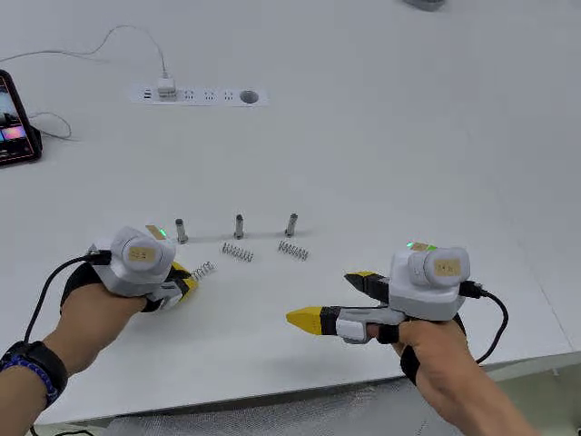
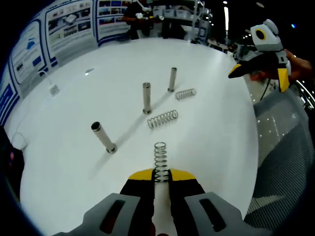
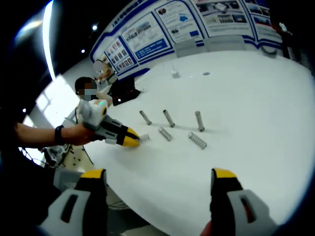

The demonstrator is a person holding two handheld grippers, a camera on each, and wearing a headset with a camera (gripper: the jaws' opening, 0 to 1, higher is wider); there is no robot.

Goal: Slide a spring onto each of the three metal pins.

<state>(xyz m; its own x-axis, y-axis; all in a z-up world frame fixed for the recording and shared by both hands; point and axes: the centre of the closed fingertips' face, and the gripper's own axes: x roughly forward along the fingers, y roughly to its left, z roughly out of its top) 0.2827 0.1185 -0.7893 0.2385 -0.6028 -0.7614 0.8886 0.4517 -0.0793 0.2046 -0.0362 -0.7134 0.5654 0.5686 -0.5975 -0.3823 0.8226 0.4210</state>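
Three short metal pins stand upright in a row on the white table: left pin (image 1: 181, 231) (image 2: 104, 137), middle pin (image 1: 239, 225) (image 2: 146, 98), right pin (image 1: 291, 224) (image 2: 172, 79). None carries a spring. My left gripper (image 1: 186, 282) (image 2: 160, 176) is shut on one end of a spring (image 1: 203, 270) (image 2: 160, 156), just in front of the left pin. Two loose springs (image 1: 238, 252) (image 1: 293, 250) lie before the middle and right pins. Lower right of the pins, my right gripper (image 1: 331, 298) (image 3: 158, 174) stands open, holding nothing.
A white power strip (image 1: 195, 95) with a plugged cable lies at the back. A dark phone (image 1: 14, 118) rests at the far left edge. The table's front edge (image 1: 272, 395) runs just below both hands. Poster boards (image 3: 162, 29) line the wall beyond the table.
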